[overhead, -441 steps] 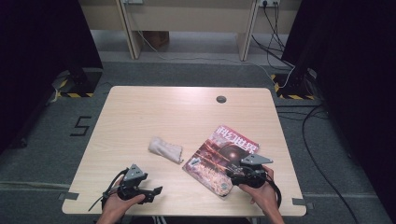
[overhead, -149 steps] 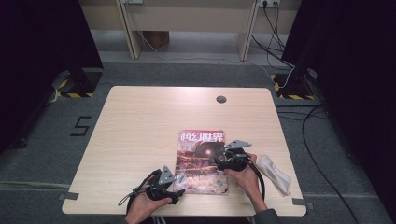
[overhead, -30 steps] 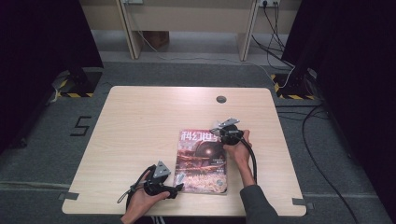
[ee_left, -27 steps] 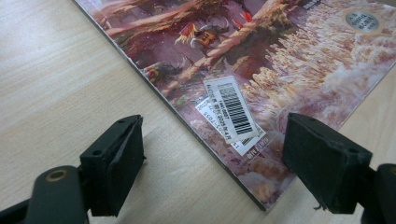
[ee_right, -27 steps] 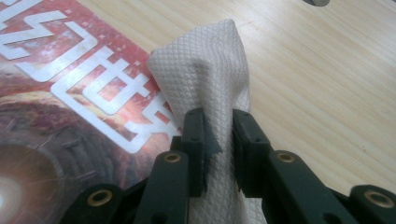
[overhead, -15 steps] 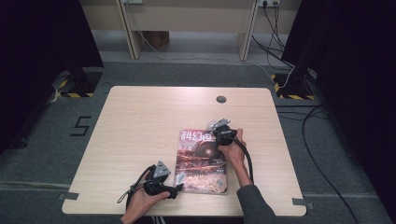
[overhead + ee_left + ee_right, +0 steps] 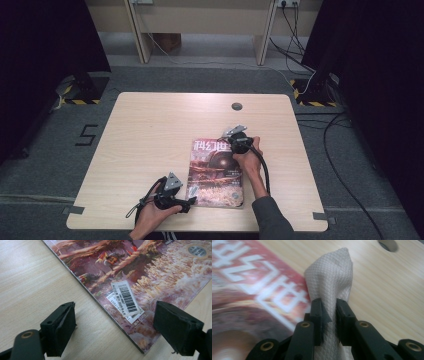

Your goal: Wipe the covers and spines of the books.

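A magazine (image 7: 215, 175) with a red illustrated cover lies flat on the wooden table (image 7: 150, 130), near its front edge. My right gripper (image 7: 227, 139) is at the magazine's top right corner, shut on a white waffle-weave cloth (image 7: 332, 272) that sticks up between its jaws (image 7: 328, 302); the cloth hangs over the edge of the magazine (image 7: 249, 290). My left gripper (image 7: 191, 200) lies on the table at the magazine's lower left corner. Its jaws (image 7: 113, 308) stand wide open, straddling that corner and its barcode label (image 7: 126, 298) without touching them.
A round cable hole (image 7: 236, 106) sits in the table beyond the right gripper and appears in the right gripper view as a cable hole (image 7: 388, 243). Cables trail from both grippers. Dark curtains and floor cables surround the table.
Five seconds ago the cloth lay on the table right of the magazine; it is now in the right gripper, which edged left over the magazine's top corner. The left gripper stayed put.
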A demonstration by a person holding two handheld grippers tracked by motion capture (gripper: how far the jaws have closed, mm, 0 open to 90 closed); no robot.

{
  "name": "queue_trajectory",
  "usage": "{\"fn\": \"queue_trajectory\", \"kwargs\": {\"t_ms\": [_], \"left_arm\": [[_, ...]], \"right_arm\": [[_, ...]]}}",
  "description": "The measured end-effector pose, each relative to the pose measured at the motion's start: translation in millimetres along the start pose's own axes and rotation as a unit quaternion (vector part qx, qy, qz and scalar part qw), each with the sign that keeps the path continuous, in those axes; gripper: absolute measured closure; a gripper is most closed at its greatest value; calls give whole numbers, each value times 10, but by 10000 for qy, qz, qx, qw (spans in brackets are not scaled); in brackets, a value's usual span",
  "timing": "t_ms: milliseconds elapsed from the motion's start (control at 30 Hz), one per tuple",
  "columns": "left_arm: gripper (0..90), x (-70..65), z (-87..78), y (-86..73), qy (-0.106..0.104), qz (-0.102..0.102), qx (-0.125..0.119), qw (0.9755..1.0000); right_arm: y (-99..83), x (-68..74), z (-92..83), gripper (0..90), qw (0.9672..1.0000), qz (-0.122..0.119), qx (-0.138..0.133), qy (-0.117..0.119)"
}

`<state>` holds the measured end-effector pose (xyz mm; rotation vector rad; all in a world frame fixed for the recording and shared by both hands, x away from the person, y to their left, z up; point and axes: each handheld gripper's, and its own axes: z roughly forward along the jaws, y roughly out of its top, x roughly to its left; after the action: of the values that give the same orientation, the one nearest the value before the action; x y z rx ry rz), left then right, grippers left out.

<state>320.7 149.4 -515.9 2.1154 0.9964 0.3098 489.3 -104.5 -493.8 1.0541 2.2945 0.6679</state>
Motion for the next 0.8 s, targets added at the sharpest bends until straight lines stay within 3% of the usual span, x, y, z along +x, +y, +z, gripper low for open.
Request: {"fn": "queue_trajectory", "kwargs": {"t_ms": [133,200,333,367,467,533,800], "left_arm": [[168,-2,0,2,17,-5,14,10000],[169,-5,-2,-1,22,3,0,10000],[170,-4,-2,-4,16,-11,-8,10000],[172,-4,-3,-5,18,-10,-8,10000],[172,-4,-1,-3,13,-13,-8,10000],[172,-4,-2,-3,19,-13,-4,10000],[173,-9,-4,-6,32,-9,-11,10000]], "right_arm": [[51,178,20,779,9993,-120,-196,301],[82,199,32,778,9994,-157,-152,264],[86,111,74,777,9999,-10,-118,80],[87,105,75,777,9996,221,-89,120],[114,166,80,778,9999,-24,-99,6],[138,240,91,778,9996,-25,-209,173],[303,635,99,777,9963,-401,-340,684]]}}
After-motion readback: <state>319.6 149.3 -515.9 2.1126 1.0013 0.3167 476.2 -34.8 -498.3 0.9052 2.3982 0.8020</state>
